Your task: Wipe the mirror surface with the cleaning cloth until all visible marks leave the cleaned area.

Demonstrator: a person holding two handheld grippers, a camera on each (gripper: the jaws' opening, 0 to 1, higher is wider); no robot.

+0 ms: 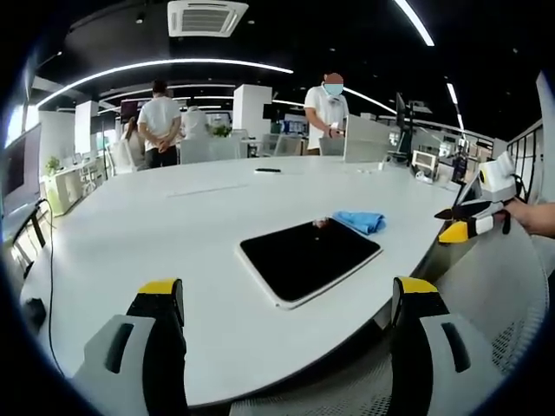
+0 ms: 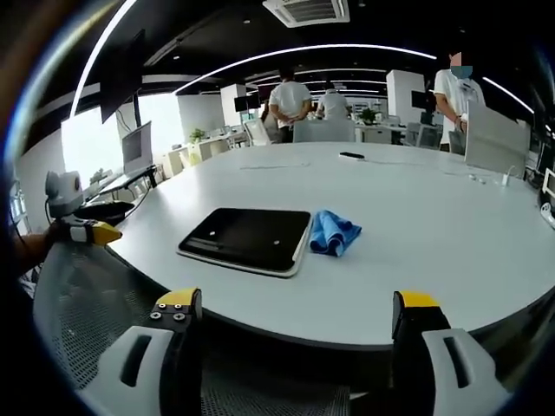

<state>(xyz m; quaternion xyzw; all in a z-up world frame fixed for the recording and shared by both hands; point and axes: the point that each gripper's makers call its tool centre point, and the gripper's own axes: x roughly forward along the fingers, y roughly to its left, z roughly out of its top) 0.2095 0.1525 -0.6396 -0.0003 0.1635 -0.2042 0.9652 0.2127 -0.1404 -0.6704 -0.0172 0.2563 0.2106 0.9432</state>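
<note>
The blue cloth (image 2: 335,232) was laid touching the dark mirror (image 2: 249,240) on the white worktop (image 2: 434,234); both grippers' jaws were held wide open, nothing gripped.

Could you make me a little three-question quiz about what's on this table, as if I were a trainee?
1. True or false: the blue cloth lies on the table beside the mirror.
2. Each gripper's own jaws are: A) shut on the cloth, B) open and holding nothing, C) shut on the mirror.
3. What colour are the tips of the left gripper and right gripper?

Key: 1 true; 2 B; 3 yellow.
</note>
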